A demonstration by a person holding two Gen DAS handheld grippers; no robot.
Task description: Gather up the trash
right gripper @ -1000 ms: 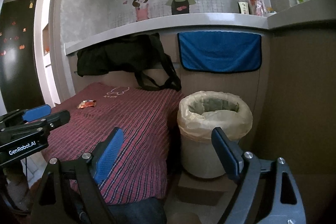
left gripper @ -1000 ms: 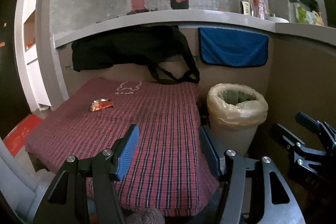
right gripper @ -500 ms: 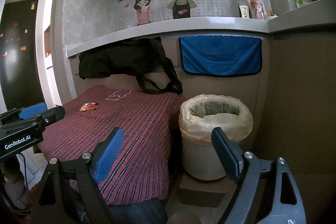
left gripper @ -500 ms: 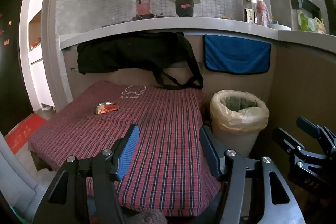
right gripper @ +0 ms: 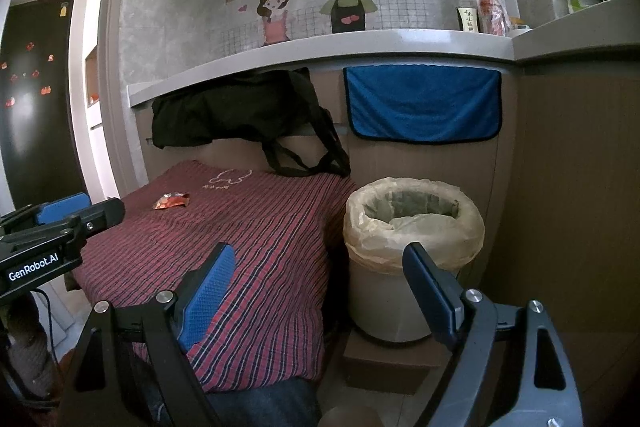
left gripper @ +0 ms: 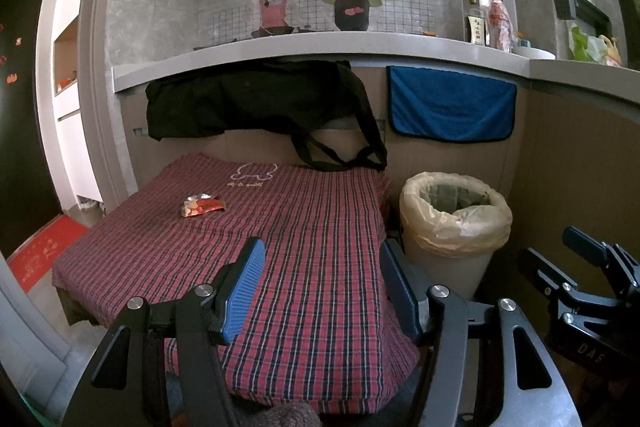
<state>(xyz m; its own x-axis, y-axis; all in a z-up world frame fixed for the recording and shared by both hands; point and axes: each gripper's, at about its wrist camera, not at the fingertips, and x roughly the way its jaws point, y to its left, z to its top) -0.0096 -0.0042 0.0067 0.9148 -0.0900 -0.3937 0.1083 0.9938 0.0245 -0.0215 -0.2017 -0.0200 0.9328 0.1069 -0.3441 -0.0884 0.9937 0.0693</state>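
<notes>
A crumpled red snack wrapper [left gripper: 201,205] lies on the red plaid tablecloth [left gripper: 280,247], toward its far left; it also shows in the right wrist view [right gripper: 171,201]. A white bin lined with a pale plastic bag [left gripper: 454,215] stands right of the table, also in the right wrist view [right gripper: 412,223]. My left gripper [left gripper: 322,263] is open and empty over the table's near edge, well short of the wrapper. My right gripper [right gripper: 318,269] is open and empty, between the table's corner and the bin.
A black bag [left gripper: 256,99] and a blue towel [left gripper: 452,103] hang from the counter ledge behind the table. Bottles [left gripper: 500,23] stand on the counter. A brown panel wall [right gripper: 572,187] is right of the bin. A red mat [left gripper: 40,255] lies on the floor at left.
Both grippers have tilted up slightly, so the table, wrapper and bin sit lower in both views. The jaws stay open and empty. The wrapper has not moved.
</notes>
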